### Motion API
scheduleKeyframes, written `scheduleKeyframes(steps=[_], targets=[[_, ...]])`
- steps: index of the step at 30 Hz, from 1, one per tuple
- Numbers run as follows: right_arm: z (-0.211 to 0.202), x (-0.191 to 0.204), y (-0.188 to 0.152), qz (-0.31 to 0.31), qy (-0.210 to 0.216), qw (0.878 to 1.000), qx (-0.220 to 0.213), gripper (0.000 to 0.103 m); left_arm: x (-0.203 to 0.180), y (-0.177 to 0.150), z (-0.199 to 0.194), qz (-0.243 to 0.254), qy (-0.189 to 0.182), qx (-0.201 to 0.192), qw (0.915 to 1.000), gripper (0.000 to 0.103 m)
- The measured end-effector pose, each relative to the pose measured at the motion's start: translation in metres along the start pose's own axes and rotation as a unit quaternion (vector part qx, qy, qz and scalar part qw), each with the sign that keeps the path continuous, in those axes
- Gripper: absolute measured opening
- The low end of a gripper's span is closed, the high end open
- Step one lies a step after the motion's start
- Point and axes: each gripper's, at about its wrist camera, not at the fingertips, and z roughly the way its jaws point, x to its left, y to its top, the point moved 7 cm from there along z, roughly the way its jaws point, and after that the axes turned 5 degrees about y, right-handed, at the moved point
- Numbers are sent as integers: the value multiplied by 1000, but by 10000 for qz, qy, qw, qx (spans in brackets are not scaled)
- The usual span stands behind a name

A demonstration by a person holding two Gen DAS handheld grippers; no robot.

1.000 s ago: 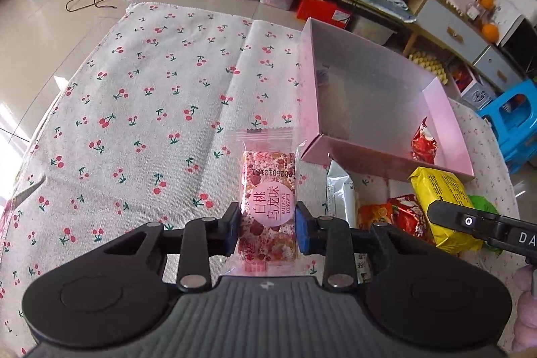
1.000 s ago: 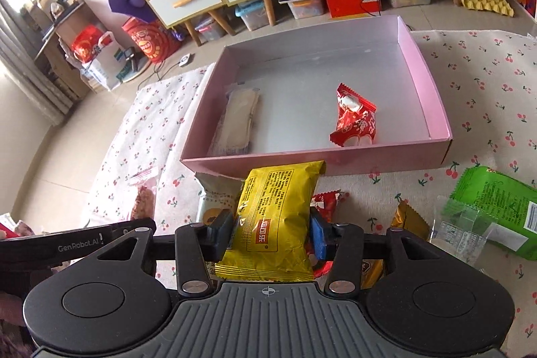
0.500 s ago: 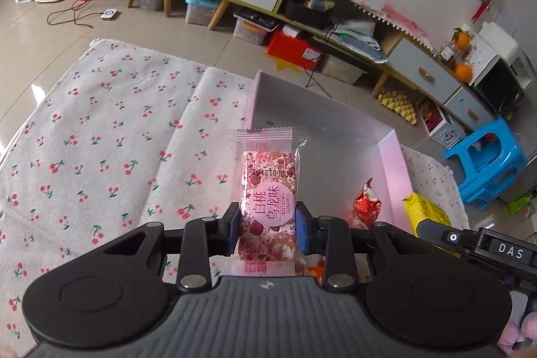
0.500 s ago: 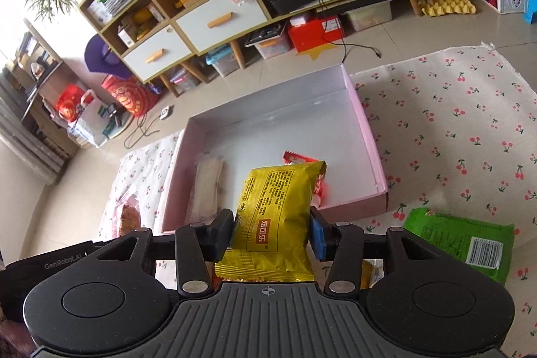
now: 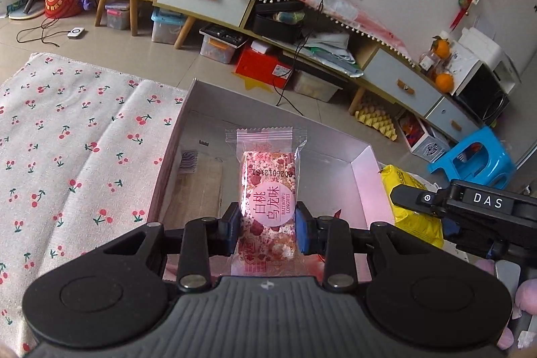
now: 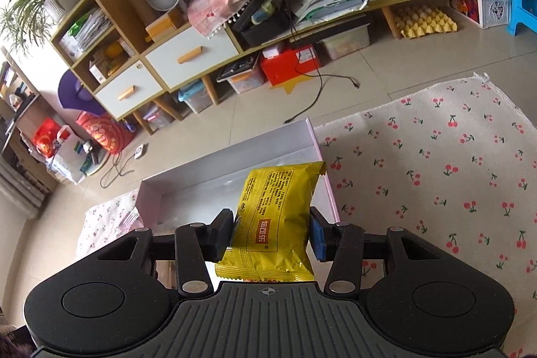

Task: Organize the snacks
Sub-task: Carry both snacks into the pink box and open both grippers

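Cherry-print cloth [image 5: 67, 140] fills the frame's left; at centre the left gripper [image 5: 267, 232] clamps a pink nougat bar [image 5: 268, 200] over the pink cardboard box [image 5: 371, 187], barely filled. Right gripper [image 6: 272, 232] clenches a yellow foil packet [image 6: 278, 210], also undelivered.

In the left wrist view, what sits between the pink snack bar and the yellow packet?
The pink box's right wall stands between the pink snack bar, clamped in the left gripper, and the yellow packet held outside it.

Left gripper [image 5: 267, 229] and right gripper [image 6: 271, 234] — both clamped on packets.
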Motion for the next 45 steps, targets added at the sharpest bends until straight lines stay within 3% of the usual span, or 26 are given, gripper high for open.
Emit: scheduleKeyframes(steps=[14,17,21,23,38,45], targets=[[27,-2,-1,-388,24,9992,57,47,1,-5,7,264,200,-33,9994,31],[29,2,-2,-459,57,9989,95,48,-1,-5,5,391,296,-84,9988,37],[25,6,-1,-480,75,9988,75,67,-5,-6,5,486,304,-62,9983,54],[23,5,0,-474,38,9989,48,70,-5,-6,4,519,318,-34,9981,61],[-9,11,-8,-638,-201,9977,98,80,-10,-14,-20,946,429,46,9946,86],[-26,15,-29,-699,-237,9966,380,80,-4,-21,-37,1246,554,-26,9907,94]])
